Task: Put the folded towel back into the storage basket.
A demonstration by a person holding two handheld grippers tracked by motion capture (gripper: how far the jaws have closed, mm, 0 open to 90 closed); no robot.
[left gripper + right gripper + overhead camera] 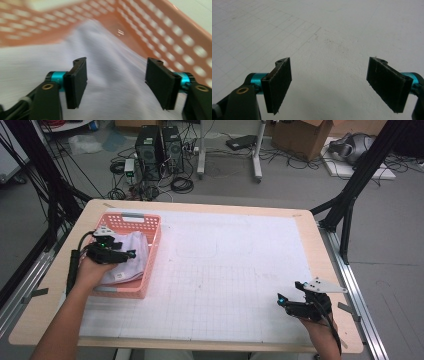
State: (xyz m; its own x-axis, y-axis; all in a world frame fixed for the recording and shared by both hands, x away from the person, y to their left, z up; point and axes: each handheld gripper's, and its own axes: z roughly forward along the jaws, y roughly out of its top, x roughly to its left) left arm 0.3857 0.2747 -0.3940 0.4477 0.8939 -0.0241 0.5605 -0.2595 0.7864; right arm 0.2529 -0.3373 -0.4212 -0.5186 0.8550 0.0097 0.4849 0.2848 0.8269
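1. Pink plastic, with rows of holes in its walls: this was the basket (150,251), which stood on the left part of the white gridded mat (235,270) on the wooden table (310,227).
2. A white cloth (134,257) lay inside the basket and covered most of its floor; a small label was seen on the cloth near the front wall of the basket.
3. The left gripper (131,254) was over the basket, low above the cloth, and the person's left hand (92,269) came over the left wall of the basket.
4. In the left gripper view, the 2 jaws of the left gripper (116,83) stood apart, with the cloth (112,100) lying under and between them, and the pads did not press on it. The side wall of the basket (175,32) ran just beside the right jaw.
5. The right gripper (281,299) was far from the basket, near the front right corner of the mat, held by the right hand (320,325).
6. In the right gripper view, the jaws of the right gripper (329,85) were wide apart with nothing between them, above the bare mat (332,37).
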